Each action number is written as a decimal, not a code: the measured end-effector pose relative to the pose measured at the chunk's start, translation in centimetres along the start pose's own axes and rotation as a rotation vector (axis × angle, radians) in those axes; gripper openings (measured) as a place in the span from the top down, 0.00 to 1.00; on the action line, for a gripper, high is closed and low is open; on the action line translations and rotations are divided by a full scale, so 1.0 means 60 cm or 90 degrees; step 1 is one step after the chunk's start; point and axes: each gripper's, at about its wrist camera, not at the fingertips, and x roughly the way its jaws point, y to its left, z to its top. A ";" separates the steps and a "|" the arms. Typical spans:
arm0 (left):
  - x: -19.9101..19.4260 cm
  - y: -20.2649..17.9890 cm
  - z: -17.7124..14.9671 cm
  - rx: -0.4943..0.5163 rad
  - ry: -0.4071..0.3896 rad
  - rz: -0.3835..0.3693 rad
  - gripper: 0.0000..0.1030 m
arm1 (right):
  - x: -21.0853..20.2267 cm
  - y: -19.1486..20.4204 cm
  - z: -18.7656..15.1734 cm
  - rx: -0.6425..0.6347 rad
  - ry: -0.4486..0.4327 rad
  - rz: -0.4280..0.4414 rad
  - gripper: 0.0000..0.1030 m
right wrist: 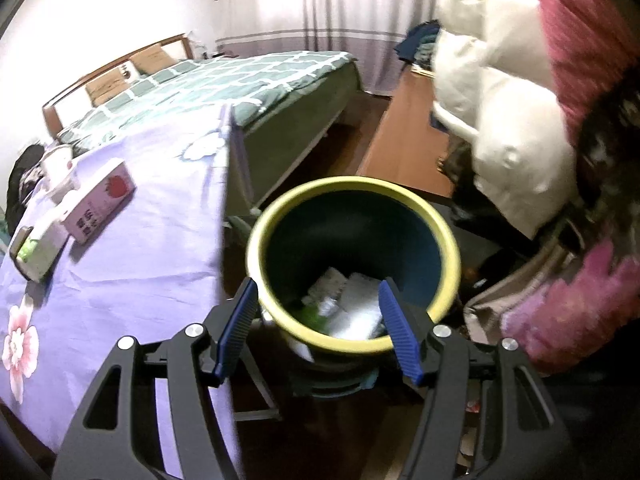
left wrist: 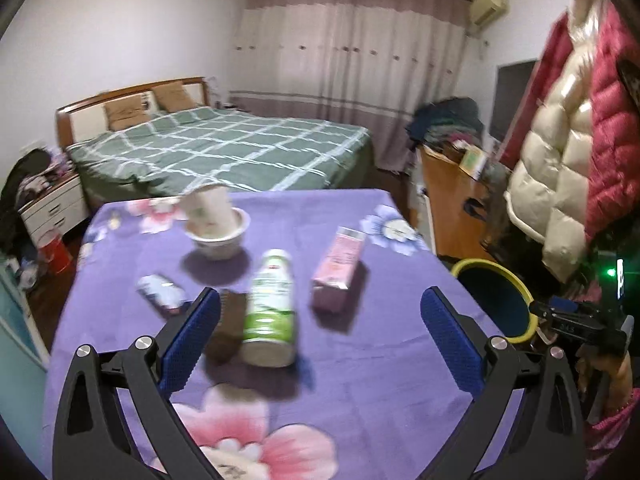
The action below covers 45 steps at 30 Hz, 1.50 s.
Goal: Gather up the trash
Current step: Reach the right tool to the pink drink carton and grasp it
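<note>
On the purple flowered tablecloth (left wrist: pixel 360 380) lie a green-and-white bottle (left wrist: pixel 270 308) on its side, a pink carton (left wrist: pixel 338 268), a small purple packet (left wrist: pixel 162 294) and a brown piece (left wrist: pixel 228 328). A paper cup (left wrist: pixel 206 206) leans in a white bowl (left wrist: pixel 218 236). My left gripper (left wrist: pixel 320 300) hovers wide open above the table's near side, nothing between its fingers. My right gripper (right wrist: pixel 318 292) stands open and empty over the yellow-rimmed bin (right wrist: pixel 352 186), which holds white paper (right wrist: pixel 356 304) and other scraps. The pink carton (right wrist: pixel 100 208) and bottle (right wrist: pixel 38 248) show at left.
The bin (left wrist: pixel 476 263) stands on the floor off the table's right edge. A person in a red and cream padded jacket (left wrist: pixel 568 152) is at the right. Behind are a green checked bed (left wrist: pixel 224 148), a wooden desk (left wrist: pixel 452 200) and a bedside cabinet (left wrist: pixel 52 208).
</note>
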 end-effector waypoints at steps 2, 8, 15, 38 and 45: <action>-0.013 0.025 -0.003 -0.012 -0.008 0.009 0.05 | 0.003 0.026 0.007 -0.013 0.001 0.010 0.42; -0.036 0.083 -0.009 -0.034 -0.027 0.043 0.05 | 0.020 0.111 0.031 -0.059 0.007 0.053 0.41; -0.036 0.127 -0.020 -0.067 -0.021 0.065 0.05 | 0.051 0.221 0.064 -0.099 0.012 0.116 0.41; -0.053 0.213 -0.043 -0.120 -0.022 0.118 0.05 | 0.149 0.463 0.102 -0.107 0.050 0.138 0.34; -0.047 0.228 -0.047 -0.135 -0.018 0.121 0.05 | 0.156 0.395 0.108 -0.079 0.037 0.081 0.34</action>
